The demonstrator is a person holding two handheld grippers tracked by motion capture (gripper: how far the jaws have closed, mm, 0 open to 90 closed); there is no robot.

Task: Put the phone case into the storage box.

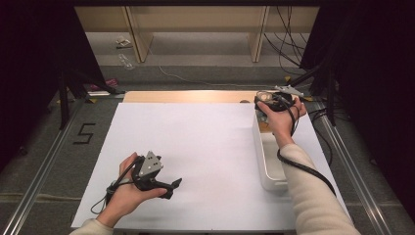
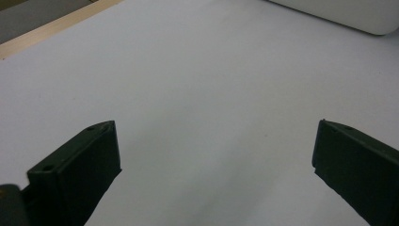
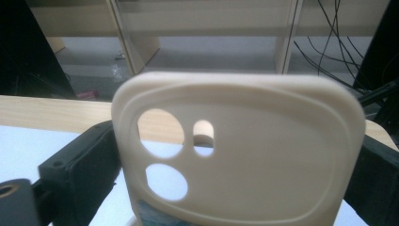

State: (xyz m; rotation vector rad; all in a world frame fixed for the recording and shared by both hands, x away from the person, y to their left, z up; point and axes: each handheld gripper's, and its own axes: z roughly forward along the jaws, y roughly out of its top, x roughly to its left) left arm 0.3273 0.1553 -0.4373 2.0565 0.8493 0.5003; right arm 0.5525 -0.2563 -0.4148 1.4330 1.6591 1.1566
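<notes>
Between the right gripper jaws, a cream phone case, bottom edge cut off

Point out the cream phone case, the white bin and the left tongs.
cream phone case [image 3: 263, 160]: right gripper view, on its flat back, right of the camera cut-outs.
white bin [image 1: 265, 161]: high view, on its left wall.
left tongs [image 2: 214, 155]: left gripper view, midway between the tips.

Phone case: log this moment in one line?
right tool: around cream phone case, upright | left tool: open, empty, over white table | white bin: beside right hand
</notes>
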